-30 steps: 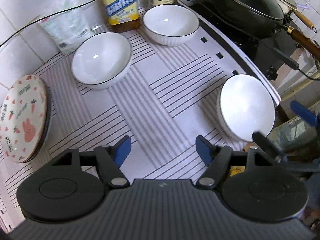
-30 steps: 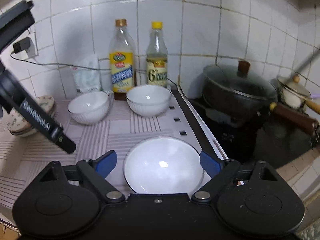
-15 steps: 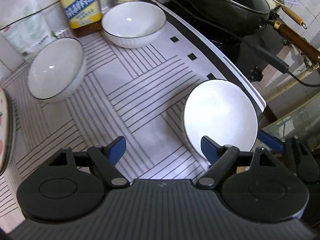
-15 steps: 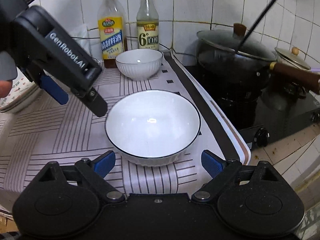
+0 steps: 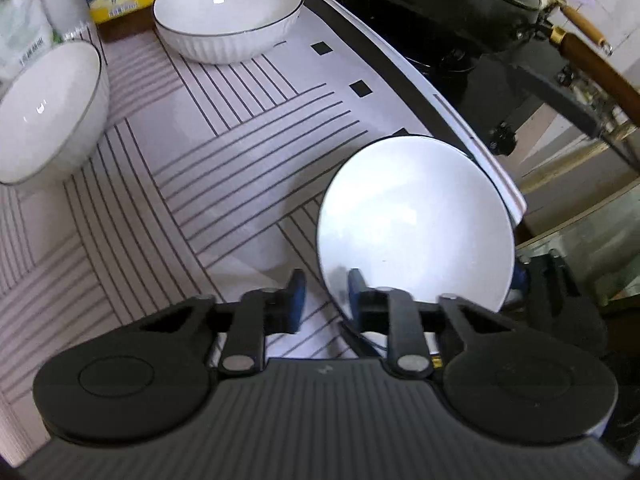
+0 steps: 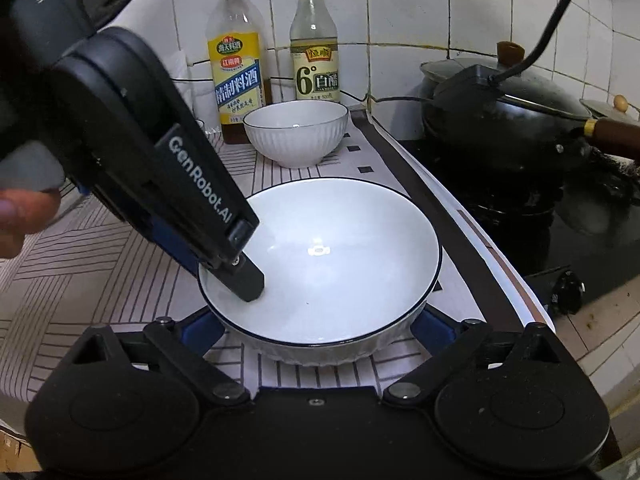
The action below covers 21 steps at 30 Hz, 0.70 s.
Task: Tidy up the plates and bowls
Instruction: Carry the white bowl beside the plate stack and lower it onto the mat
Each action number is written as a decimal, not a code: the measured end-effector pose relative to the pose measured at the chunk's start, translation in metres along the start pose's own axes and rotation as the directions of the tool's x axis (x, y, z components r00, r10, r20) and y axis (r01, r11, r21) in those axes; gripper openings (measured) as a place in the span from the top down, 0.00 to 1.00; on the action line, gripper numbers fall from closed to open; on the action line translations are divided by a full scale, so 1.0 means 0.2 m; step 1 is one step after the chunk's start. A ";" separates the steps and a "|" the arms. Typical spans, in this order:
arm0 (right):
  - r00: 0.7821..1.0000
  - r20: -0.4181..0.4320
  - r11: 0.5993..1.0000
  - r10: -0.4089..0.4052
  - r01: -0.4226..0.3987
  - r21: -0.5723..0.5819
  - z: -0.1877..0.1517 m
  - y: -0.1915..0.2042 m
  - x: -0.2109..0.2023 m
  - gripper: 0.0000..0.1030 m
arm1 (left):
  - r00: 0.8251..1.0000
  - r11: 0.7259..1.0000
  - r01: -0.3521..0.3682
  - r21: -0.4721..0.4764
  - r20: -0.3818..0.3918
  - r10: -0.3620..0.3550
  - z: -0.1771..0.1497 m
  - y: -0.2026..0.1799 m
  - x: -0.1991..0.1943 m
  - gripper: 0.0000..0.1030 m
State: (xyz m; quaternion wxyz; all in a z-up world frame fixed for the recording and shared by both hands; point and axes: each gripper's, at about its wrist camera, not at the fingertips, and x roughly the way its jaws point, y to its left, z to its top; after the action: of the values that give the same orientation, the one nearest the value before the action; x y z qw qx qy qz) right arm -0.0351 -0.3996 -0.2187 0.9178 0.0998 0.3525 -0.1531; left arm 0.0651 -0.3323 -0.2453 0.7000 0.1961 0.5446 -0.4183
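a: where's the near bowl [image 6: 320, 264]?

b: right in front of both tongs, on the striped mat [image 5: 224, 152], close to the mat's edge by the stove.

a: left tongs [image 5: 323, 300]?

b: pinching the near bowl's rim. one blue pad sits outside the wall, the other inside the bowl. jaws r pressed tight on it. in the right cam u see its black finger [image 6: 244, 276] poking down into the bowl on the left side.

a: and the right tongs [image 6: 316, 330]?

b: spread wide and opening a bit more. the near bowl is btwn its two blue pads, one each side low by the wall. can't tell if they touch it, looks like they don't squeeze.

a: other bowls?

b: 2 more white ones. far bowl [image 6: 296, 132] is straight ahead of the right tongs, just past the near bowl, by the bottles. left bowl [image 5: 44, 112] is ahead & off to the left of the left tongs, well apart from the near one.

a: what else is there?

b: brown sauce bottle [image 6: 236, 64] and clear vinegar bottle [image 6: 316, 48] behind the far bowl at the tile wall. black wok [image 6: 508, 116] w/ lid off to the right on the stove. a thumb [image 6: 24, 216] shows at the left edge, holding the left tongs.
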 end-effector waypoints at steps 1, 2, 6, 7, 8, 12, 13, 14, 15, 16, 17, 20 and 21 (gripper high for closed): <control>1.000 0.003 1.000 0.001 -0.001 -0.005 0.00 0.00 0.01 0.03 | 1.000 1.000 0.007 -0.004 -0.004 -0.007 0.00 0.00 0.00 0.88; 1.000 0.004 1.000 0.004 -0.004 -0.009 0.01 0.00 0.02 0.03 | 1.000 1.000 0.002 -0.005 -0.002 -0.002 -0.01 0.00 0.00 0.88; 1.000 0.002 1.000 0.018 -0.018 -0.021 0.02 0.02 0.03 0.03 | 1.000 1.000 -0.010 -0.014 0.001 0.010 -0.03 0.02 -0.03 0.88; 1.000 0.006 0.999 0.021 -0.021 -0.024 0.02 0.03 0.02 0.03 | 1.000 1.000 -0.008 -0.025 -0.001 0.008 -0.03 0.03 -0.04 0.88; 1.000 0.011 0.999 0.024 -0.024 -0.028 0.03 0.04 0.03 0.03 | 1.000 0.999 -0.009 -0.037 -0.004 0.009 -0.03 0.05 -0.06 0.88; 0.998 0.028 0.998 0.056 -0.055 -0.036 0.06 0.09 -0.01 0.03 | 0.999 0.998 -0.030 -0.057 -0.015 0.029 -0.05 0.09 -0.15 0.88; 0.997 0.030 0.997 0.067 -0.066 -0.045 0.07 0.11 -0.02 0.03 | 0.999 0.998 -0.033 -0.057 -0.017 0.032 -0.05 0.10 -0.17 0.88; 0.997 0.032 0.996 0.075 -0.073 -0.057 0.08 0.12 -0.03 0.03 | 0.999 0.997 -0.033 -0.064 -0.017 0.032 -0.05 0.11 -0.20 0.88; 0.996 0.038 0.995 0.080 -0.077 -0.066 0.10 0.14 -0.05 0.03 | 0.999 0.997 -0.033 -0.070 -0.015 0.032 -0.05 0.12 -0.23 0.88; 0.995 0.047 0.994 0.086 -0.083 -0.073 0.11 0.16 -0.06 0.03 | 0.999 0.997 -0.037 -0.072 -0.011 0.036 -0.06 0.13 -0.26 0.88; 0.994 0.056 0.993 0.096 -0.091 -0.078 0.12 0.17 -0.08 0.03 | 0.999 0.996 -0.045 -0.076 -0.003 0.045 -0.07 0.14 -0.29 0.88; 0.990 0.065 0.988 0.125 -0.119 -0.097 0.17 0.21 -0.11 0.03 | 0.997 0.994 -0.072 -0.083 0.015 0.074 -0.10 0.17 -0.36 0.88; 0.989 0.063 0.986 0.134 -0.127 -0.105 0.18 0.23 -0.12 0.03 | 0.996 0.993 -0.082 -0.090 0.018 0.084 -0.11 0.19 -0.39 0.88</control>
State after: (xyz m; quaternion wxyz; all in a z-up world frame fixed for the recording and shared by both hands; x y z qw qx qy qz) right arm -0.0138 -0.3621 -0.1728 0.9414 0.0709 0.3204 -0.0779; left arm 0.0772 -0.2652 -0.1869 0.7306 0.1829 0.5465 -0.3662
